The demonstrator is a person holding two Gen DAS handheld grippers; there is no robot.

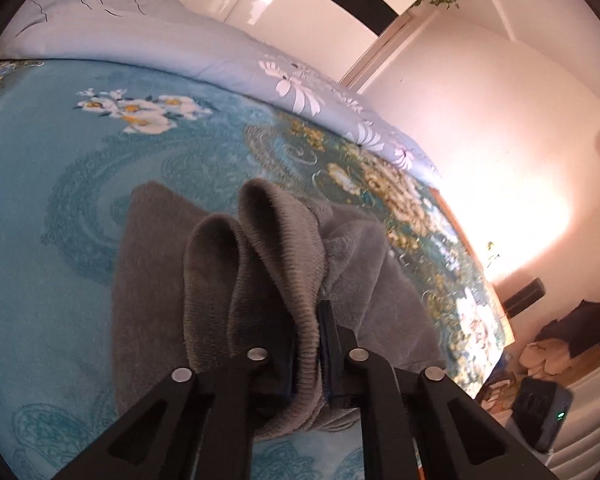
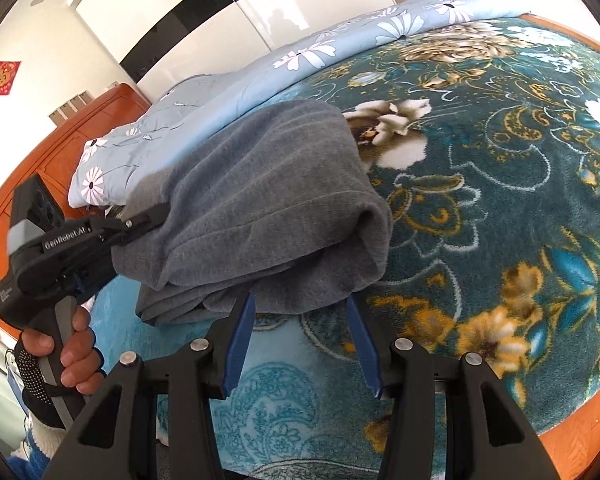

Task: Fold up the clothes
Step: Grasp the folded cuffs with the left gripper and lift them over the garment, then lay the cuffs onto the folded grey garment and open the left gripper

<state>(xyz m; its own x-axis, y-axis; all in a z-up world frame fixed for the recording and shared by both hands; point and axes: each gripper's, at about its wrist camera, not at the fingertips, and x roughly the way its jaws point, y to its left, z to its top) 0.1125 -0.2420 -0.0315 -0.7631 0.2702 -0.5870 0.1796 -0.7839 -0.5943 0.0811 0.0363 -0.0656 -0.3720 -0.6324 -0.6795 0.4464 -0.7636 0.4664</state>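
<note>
Between my left gripper point(image 1: 306, 344) pads, the grey garment's point(image 2: 260, 200) ribbed edge is clamped; right gripper point(image 2: 300, 344) gapes below, probably ungrasped. Next: grasp it.

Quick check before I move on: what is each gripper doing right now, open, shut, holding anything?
Left gripper: shut on the ribbed edge of the grey knitted garment.
Right gripper: open, holding nothing; its blue-padded fingers sit just below the garment's near edge.
</note>
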